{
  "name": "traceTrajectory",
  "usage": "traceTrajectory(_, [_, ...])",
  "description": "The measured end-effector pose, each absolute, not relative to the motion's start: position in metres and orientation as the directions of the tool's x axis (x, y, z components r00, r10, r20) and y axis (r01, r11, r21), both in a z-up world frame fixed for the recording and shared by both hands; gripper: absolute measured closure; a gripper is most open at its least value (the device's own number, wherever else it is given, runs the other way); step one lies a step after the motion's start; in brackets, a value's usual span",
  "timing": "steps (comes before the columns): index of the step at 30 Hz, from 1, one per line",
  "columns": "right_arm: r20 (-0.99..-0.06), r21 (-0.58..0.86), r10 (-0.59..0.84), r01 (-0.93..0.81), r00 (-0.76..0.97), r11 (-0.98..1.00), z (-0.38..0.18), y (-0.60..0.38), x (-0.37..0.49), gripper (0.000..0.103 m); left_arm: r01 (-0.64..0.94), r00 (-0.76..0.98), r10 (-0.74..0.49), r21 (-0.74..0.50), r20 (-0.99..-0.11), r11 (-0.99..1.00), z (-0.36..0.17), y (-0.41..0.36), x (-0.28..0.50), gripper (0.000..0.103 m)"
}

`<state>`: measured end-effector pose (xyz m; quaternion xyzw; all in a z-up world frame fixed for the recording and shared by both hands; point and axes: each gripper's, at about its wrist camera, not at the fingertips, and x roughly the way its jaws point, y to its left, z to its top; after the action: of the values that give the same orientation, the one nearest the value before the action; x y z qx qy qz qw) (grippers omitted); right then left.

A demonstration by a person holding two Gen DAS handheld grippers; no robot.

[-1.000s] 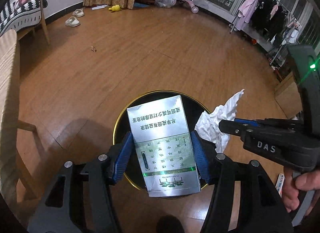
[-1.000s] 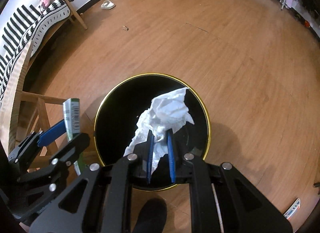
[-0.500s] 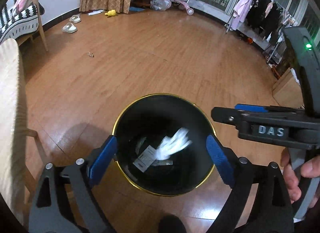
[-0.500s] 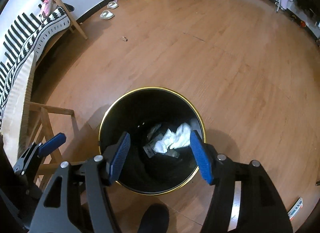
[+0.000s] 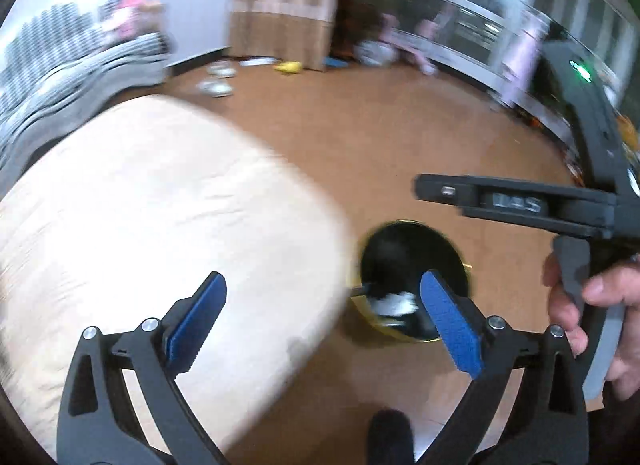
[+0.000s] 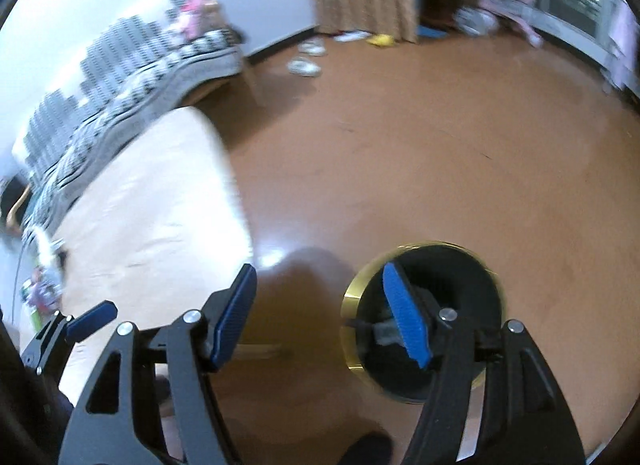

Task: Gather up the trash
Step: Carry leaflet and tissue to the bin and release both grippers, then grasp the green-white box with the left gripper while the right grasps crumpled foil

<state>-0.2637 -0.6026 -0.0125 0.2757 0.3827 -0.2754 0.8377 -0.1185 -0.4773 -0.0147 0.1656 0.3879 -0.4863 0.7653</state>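
Both frames are blurred. The left gripper (image 5: 322, 319) and right gripper (image 6: 324, 315) hang with fingers wide apart, holding nothing, above the bin (image 5: 404, 243); white tissue (image 5: 394, 303) lies inside it. A table (image 5: 160, 225) stands just beside the bin.

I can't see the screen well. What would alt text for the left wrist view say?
Blurred fisheye view along the open left gripper, empty, its blue pads wide apart over a wooden floor. Past the pads stands a black bin with a gold rim and white paper inside, beside a pale table. The hand-held right gripper crosses the right side.
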Motion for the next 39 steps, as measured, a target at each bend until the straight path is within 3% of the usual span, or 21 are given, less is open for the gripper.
traceTrajectory(9, [-0.769, 0.277, -0.023, 0.365, 0.639, 0.889, 0.015, -0.442, -0.108, 0.039, 0.546, 0.547, -0.39, -0.037, -0.741, 0.837, 0.019, -0.258, 0.007, 0.008])
traceTrajectory(16, [-0.772, 0.261, 0.111, 0.152, 0.626, 0.953, 0.017, -0.313, -0.016, 0.039, 0.345, 0.599, -0.268, -0.059, -0.755, 0.937, 0.006, -0.118, 0.054, 0.008])
traceTrajectory(25, [-0.799, 0.236, 0.155, 0.065, 0.581, 0.97, -0.014, -0.238, 0.043, 0.039, 0.315, 0.543, -0.308, -0.151, -0.781, 0.937, -0.021, -0.073, 0.103, 0.008])
traceTrajectory(34, [-0.826, 0.111, 0.065, 0.049, 0.56, 0.993, -0.039, -0.213, 0.08, 0.044, 0.316, 0.486, -0.275, -0.126, -0.83, 0.94, -0.045, -0.086, 0.116, 0.009])
traceTrajectory(36, [-0.831, 0.112, 0.066, 0.05, 0.553, 0.992, -0.043, -0.212, 0.084, 0.059, 0.326, 0.484, -0.281, -0.127, -0.829, 0.937, -0.045, -0.087, 0.114, 0.023])
traceTrajectory(38, [-0.833, 0.119, 0.076, 0.043, 0.548, 0.992, -0.046, -0.212, 0.084, 0.083, 0.352, 0.478, -0.277, -0.107, -0.834, 0.93, -0.044, -0.092, 0.112, 0.058])
traceTrajectory(39, [-0.83, 0.121, 0.076, 0.045, 0.553, 0.992, -0.045, -0.213, 0.083, 0.084, 0.353, 0.48, -0.265, -0.093, -0.836, 0.931, -0.041, -0.094, 0.109, 0.06])
